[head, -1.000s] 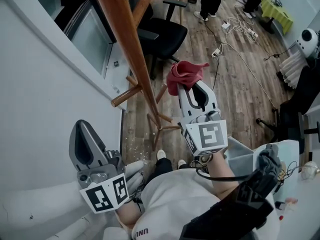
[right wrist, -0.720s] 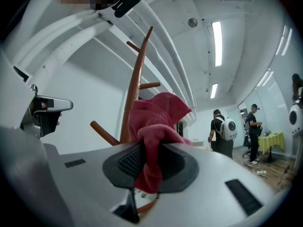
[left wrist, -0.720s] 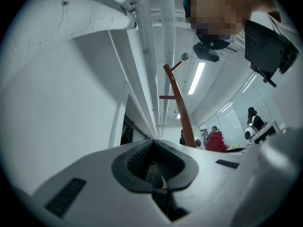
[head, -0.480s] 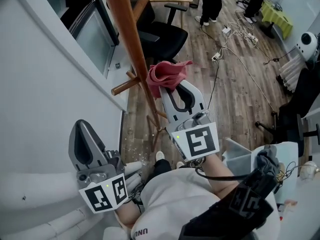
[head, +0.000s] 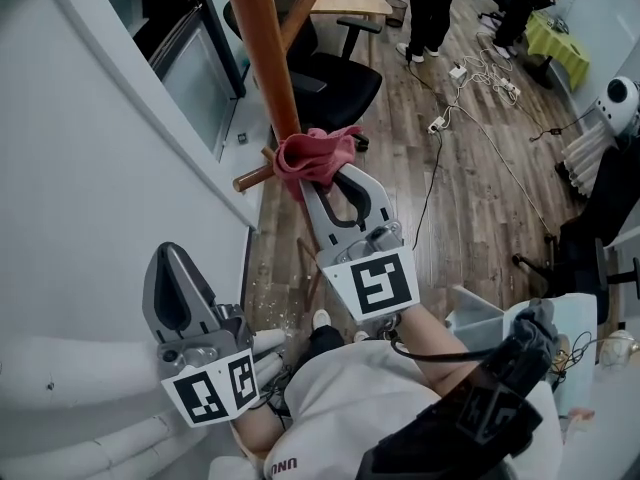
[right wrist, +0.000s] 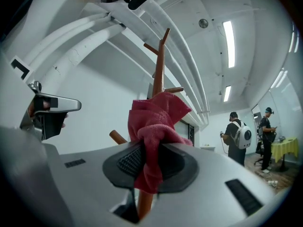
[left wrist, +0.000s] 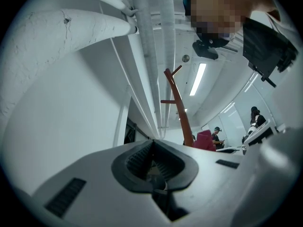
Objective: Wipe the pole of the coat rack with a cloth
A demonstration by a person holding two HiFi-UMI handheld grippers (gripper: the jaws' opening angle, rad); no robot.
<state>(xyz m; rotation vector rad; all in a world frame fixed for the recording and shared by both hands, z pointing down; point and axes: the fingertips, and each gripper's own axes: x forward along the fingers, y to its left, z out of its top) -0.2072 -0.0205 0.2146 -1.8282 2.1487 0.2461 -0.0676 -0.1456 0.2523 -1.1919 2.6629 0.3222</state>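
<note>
Jaws of the right gripper [head: 322,175] clamp a red cloth [head: 310,155] against the wooden pole [head: 268,58]; left gripper [head: 170,264], near left, is closed on nothing.

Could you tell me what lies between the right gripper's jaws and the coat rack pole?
Only the red cloth: the right gripper pinches it, bunched against the pole, as the head view shows.
</note>
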